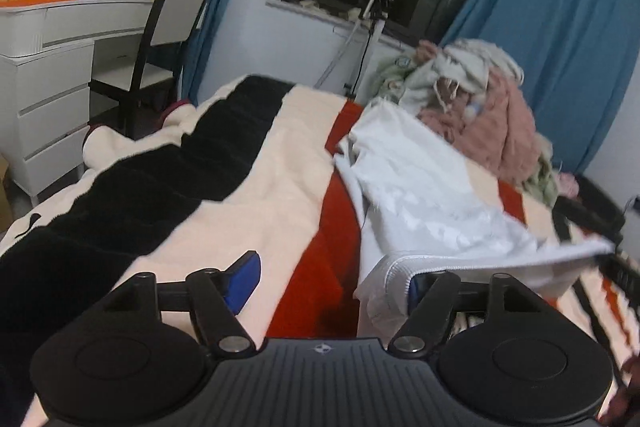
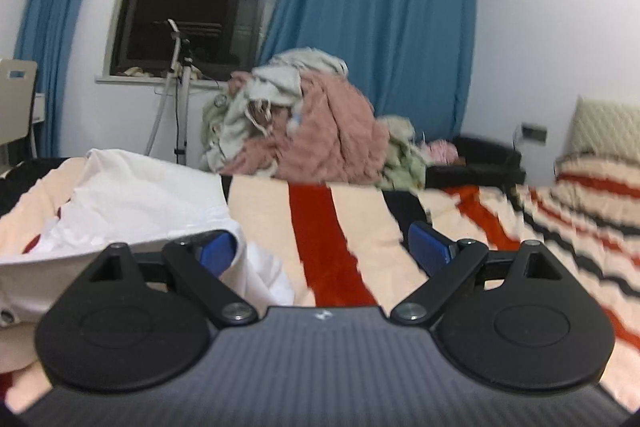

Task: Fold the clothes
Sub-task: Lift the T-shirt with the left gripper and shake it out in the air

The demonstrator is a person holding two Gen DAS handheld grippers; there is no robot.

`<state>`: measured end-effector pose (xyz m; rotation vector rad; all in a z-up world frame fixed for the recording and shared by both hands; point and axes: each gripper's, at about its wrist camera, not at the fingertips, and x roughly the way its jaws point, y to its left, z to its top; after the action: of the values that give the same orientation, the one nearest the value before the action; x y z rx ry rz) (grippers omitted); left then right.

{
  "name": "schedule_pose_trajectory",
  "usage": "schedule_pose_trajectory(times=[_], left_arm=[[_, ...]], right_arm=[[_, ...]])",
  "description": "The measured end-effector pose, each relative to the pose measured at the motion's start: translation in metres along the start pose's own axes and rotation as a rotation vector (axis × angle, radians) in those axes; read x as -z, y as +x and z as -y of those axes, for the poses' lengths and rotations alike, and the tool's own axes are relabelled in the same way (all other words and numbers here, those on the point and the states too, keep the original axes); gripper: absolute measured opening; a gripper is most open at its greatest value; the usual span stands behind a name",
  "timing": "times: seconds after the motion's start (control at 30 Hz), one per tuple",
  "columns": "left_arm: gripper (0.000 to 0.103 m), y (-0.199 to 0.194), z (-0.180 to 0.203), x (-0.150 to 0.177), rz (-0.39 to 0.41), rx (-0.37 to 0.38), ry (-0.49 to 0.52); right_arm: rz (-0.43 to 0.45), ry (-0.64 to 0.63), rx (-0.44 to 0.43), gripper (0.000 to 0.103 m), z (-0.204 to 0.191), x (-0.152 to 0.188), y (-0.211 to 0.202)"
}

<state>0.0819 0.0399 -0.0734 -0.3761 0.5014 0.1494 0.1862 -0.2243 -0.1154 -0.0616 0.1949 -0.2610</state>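
A white garment (image 1: 420, 199) lies crumpled on the striped blanket (image 1: 260, 187) of the bed. Its hemmed edge drapes over the right finger of my left gripper (image 1: 330, 279), whose jaws stand wide apart with only blanket between the blue pads (image 1: 244, 279). In the right wrist view the same white garment (image 2: 132, 195) lies at the left, and a fold of it covers the left finger of my right gripper (image 2: 324, 251). That gripper is open too, with the red stripe of the blanket (image 2: 352, 203) showing between its jaws.
A heap of pink, green and pale clothes (image 2: 312, 123) sits at the far side of the bed (image 1: 472, 99). A white dresser (image 1: 48, 75) and a chair (image 1: 160, 39) stand to the left. A tripod (image 2: 176, 99) stands under the dark window. A pillow (image 2: 604, 127) lies at the far right.
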Motion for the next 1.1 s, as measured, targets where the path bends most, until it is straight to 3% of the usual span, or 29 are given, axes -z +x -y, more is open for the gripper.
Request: schedule_pose_trajectory(times=[0.1, 0.2, 0.37, 0.57, 0.73, 0.87, 0.97, 1.1], left_arm=[[0.073, -0.021, 0.006, -0.012, 0.091, 0.048, 0.011], [0.073, -0.051, 0.019, -0.041, 0.199, 0.066, 0.030], [0.073, -0.121, 0.054, -0.125, 0.389, 0.077, 0.026], [0.073, -0.224, 0.106, -0.242, 0.589, 0.122, 0.058], [0.073, -0.315, 0.146, -0.308, 0.736, 0.150, 0.129], [0.077, -0.353, 0.173, -0.344, 0.745, 0.164, 0.155], [0.080, -0.352, 0.185, -0.359, 0.712, 0.185, 0.162], [0.081, -0.290, 0.191, -0.362, 0.594, 0.173, 0.167]], right_arm=[[0.005, 0.063, 0.006, 0.092, 0.013, -0.013, -0.013], [0.064, 0.091, -0.006, 0.093, 0.026, -0.049, -0.032], [0.233, 0.086, -0.071, 0.093, 0.046, -0.142, -0.075], [0.407, 0.092, -0.153, 0.093, 0.076, -0.278, -0.139], [0.520, 0.114, -0.196, 0.093, 0.104, -0.375, -0.194], [0.553, 0.117, -0.231, 0.093, 0.121, -0.426, -0.213], [0.538, 0.104, -0.250, 0.093, 0.128, -0.443, -0.209], [0.463, 0.045, -0.242, 0.093, 0.119, -0.432, -0.171]])
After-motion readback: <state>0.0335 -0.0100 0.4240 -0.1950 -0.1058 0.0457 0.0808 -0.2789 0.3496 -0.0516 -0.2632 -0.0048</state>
